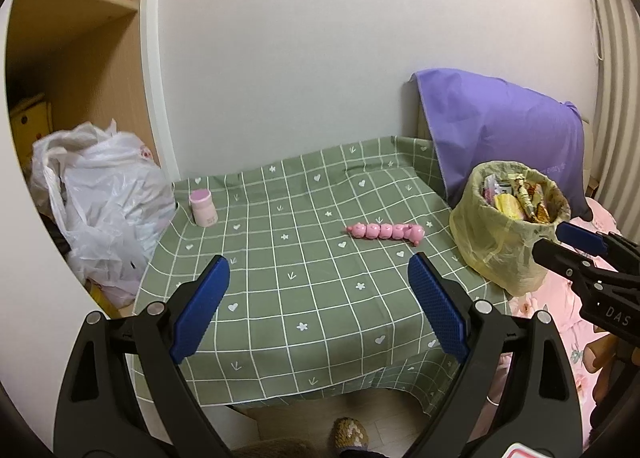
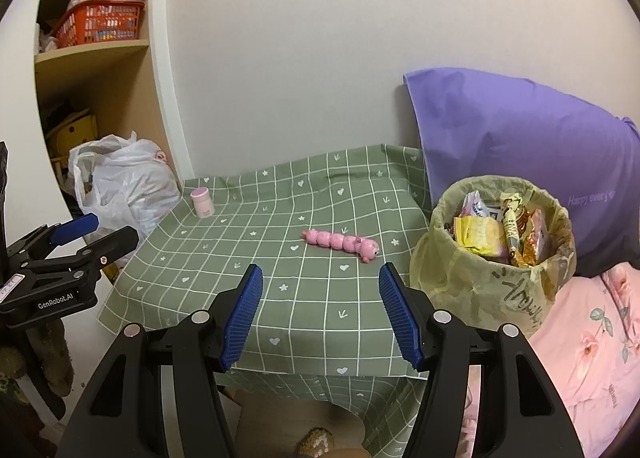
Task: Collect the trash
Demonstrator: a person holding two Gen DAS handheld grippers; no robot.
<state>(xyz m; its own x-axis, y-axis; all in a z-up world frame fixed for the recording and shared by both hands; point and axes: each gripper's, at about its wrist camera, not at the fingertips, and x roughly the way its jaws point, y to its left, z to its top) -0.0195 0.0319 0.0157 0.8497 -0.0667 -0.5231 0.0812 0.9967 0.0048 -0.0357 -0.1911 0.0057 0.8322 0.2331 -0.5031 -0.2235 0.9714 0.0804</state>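
- Green checked tablecloth (image 2: 280, 258) covers a small table against a pale wall, its front edge hanging down toward the floor.
- Trash bin (image 2: 496, 258), lined with a yellowish bag and full of wrappers, stands upright at the table's right edge, mouth up, beside a purple pillow (image 2: 520, 146).
- Pink caterpillar toy (image 2: 340, 244) lies with its long axis left to right, head toward the bin.
- Pink jar (image 2: 203, 202) stands at the far left corner.
- Left gripper (image 1: 320, 298) and right gripper (image 2: 320, 310) both hang wide apart and empty over the bare near cloth.
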